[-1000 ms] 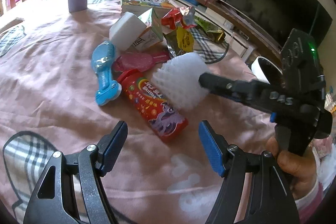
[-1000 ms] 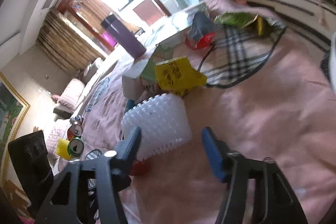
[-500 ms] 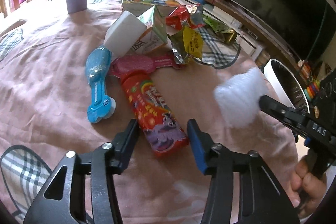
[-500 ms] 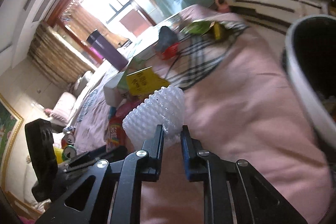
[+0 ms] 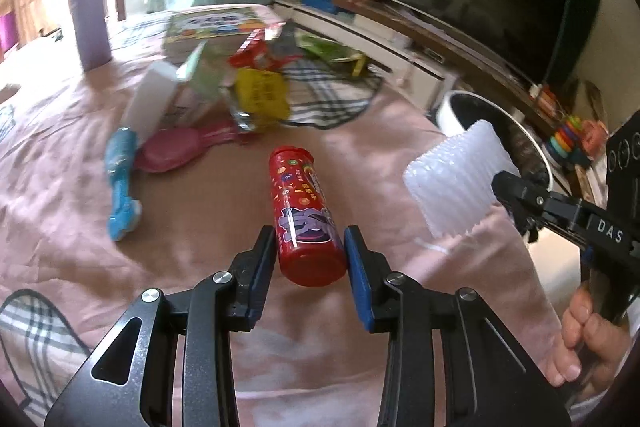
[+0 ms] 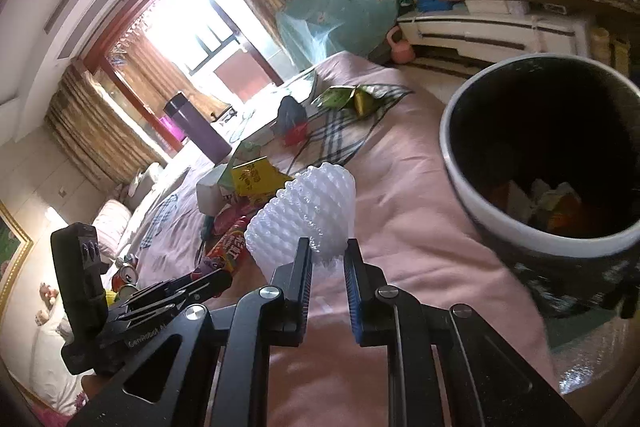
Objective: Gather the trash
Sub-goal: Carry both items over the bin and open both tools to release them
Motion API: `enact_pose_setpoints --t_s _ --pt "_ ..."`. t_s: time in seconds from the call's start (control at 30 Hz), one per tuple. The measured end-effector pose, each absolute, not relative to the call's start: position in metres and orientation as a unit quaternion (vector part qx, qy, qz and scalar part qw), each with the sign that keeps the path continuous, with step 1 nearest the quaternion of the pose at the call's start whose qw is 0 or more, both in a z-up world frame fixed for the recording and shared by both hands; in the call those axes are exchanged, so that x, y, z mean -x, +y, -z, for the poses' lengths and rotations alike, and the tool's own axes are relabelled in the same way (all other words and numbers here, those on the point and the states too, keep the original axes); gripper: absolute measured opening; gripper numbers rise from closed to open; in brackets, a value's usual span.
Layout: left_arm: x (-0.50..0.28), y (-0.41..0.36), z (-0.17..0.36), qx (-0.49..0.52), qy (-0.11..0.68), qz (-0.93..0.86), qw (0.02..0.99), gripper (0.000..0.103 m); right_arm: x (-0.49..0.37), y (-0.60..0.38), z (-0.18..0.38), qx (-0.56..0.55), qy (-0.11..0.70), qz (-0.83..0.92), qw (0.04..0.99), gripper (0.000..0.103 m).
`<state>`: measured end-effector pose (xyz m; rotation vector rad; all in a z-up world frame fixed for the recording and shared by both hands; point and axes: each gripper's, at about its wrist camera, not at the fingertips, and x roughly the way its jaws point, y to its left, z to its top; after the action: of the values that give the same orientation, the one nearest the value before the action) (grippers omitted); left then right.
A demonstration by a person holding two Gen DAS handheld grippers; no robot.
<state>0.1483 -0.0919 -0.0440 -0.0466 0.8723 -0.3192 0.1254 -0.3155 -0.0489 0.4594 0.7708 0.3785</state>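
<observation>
We see the pink tablecloth (image 5: 192, 211) as the widest thing here, its edge dropping away beside the trash bin (image 6: 472, 195), which we take as our landmark. The bin stands just past that edge, dark inside with a pale rim, and holds scraps of paper and wrappers at its bottom. Between the bin and the heap of litter the cloth lies bare, a free stretch on the bin's side of the table.

Farther from the bin than anything else on the table stands a purple tumbler (image 5: 90, 23), upright. Nearer the bin, the heap gathers a white block (image 5: 150, 103), a yellow wrapper (image 5: 262, 97), a pink flat piece (image 5: 176, 147) and a blue one (image 5: 120, 179), all close together.

The white foam net (image 6: 308, 211) is a dimpled, ribbed sleeve, translucent white. Our right gripper (image 6: 327, 277) is pinched on its near end, and the net sticks out ahead of the fingers, held in the air near the bin's rim, on the table side of it.

The red tube (image 5: 306, 219), printed with a purple cartoon figure, lies on the cloth on the side of the net away from the bin. Our left gripper (image 5: 310, 267) brackets its near end, blue pads at either side; we cannot tell whether they press it.
</observation>
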Motion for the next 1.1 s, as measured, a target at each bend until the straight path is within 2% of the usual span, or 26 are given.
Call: enact_pose_setpoints --t_s 0.4,1.1 --pt "-0.162 -0.107 0.064 0.012 0.462 0.148 0.874 0.034 -0.110 -0.338 0.052 -0.229 0.370 -0.164 0.885 0.016" --pt "-0.161 -0.180 0.027 -0.027 0.413 0.219 0.884 0.029 -0.097 -0.391 0.037 -0.241 0.336 -0.110 0.904 0.016"
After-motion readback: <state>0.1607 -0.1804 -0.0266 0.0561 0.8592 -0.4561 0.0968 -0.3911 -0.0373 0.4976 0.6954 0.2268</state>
